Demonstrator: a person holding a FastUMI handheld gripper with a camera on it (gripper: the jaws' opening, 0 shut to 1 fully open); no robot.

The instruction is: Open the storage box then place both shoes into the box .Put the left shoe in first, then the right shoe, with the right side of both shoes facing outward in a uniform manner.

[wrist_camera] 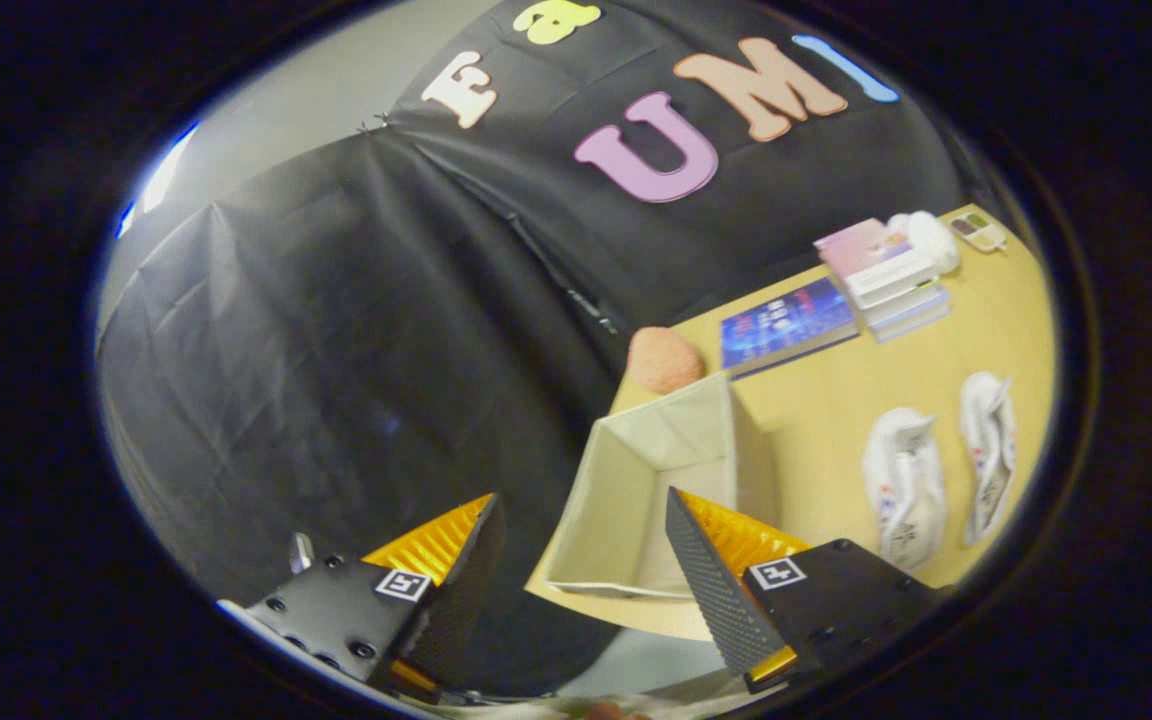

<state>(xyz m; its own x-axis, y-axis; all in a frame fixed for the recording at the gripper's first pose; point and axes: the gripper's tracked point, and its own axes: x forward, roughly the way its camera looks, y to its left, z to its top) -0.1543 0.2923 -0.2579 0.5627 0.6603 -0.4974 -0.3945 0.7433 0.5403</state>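
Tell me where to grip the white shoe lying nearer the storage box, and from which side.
Grip the nearer shoe across its narrow width, around the collar, coming from above: it lies flat on the table, clear of the other shoe and the box. The gripper is open and empty.

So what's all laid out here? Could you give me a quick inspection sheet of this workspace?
Surface: yellow table, seen tilted.
Job's things: beige storage box, open at the top, nothing visible inside, just ahead of the fingers; two white shoes lying side by side on the table beyond the box, apart from it.
Clutter: pink fuzzy ball behind the box; blue book lying flat; stack of books with a white soft thing beside it; a small tray at the far corner.
Gripper: gripper open, fingers spread wide, holding nothing.
Cables: nothing seen.
Surroundings: black cloth wall behind the table.
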